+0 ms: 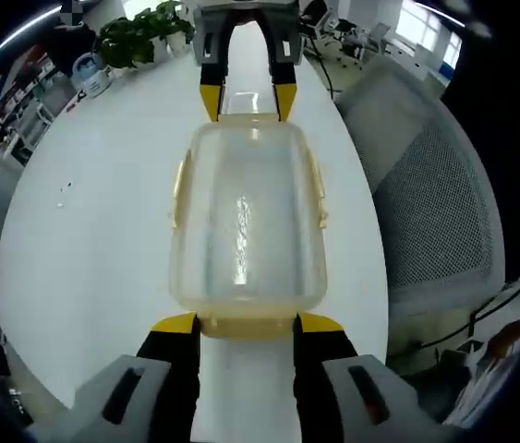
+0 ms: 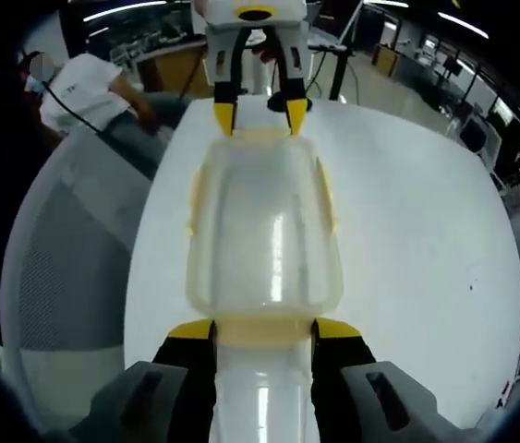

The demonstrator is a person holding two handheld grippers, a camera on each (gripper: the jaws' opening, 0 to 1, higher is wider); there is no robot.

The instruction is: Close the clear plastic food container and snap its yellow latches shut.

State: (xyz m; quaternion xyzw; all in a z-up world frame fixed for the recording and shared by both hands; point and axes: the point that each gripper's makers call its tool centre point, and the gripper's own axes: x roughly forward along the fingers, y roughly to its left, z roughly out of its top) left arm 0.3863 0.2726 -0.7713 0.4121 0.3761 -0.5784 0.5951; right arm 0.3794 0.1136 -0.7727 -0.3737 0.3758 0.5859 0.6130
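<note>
In the left gripper view, the clear plastic food container [image 1: 247, 221] lies on the white worktop [image 1: 93, 231], lid on, its long axis running away from the camera. The left tongs [image 1: 246, 324] rise from the near edge, their yellow tips set on either side of the yellow latch [image 1: 246, 325] at the container's near end. The tips touch or nearly touch that latch, spread about as wide as it; whether they press on it I cannot tell. Pale yellow latches also run along the container's left [image 1: 179, 192] and right [image 1: 318, 189] sides, lying close against the walls. At the far end, the right tongs [image 1: 247, 100] reach in from the opposite side, yellow tips straddling the far latch. A potted plant [image 1: 139, 37] stands at the far left of the worktop, and a grey mesh chair [image 1: 426, 194] sits to the right.

In the right gripper view, the same container [image 2: 264, 231] lies lengthwise on the worktop [image 2: 426, 240]. The right tongs [image 2: 264, 329] frame the yellow latch [image 2: 264, 329] at the near end, parted to its width, tips against its corners. At the far end the left tongs [image 2: 260, 111] stand likewise around the other end latch. A grey mesh chair [image 2: 66, 249] is at the left, and a person in a white top [image 2: 79, 88] sits beyond it.
</note>
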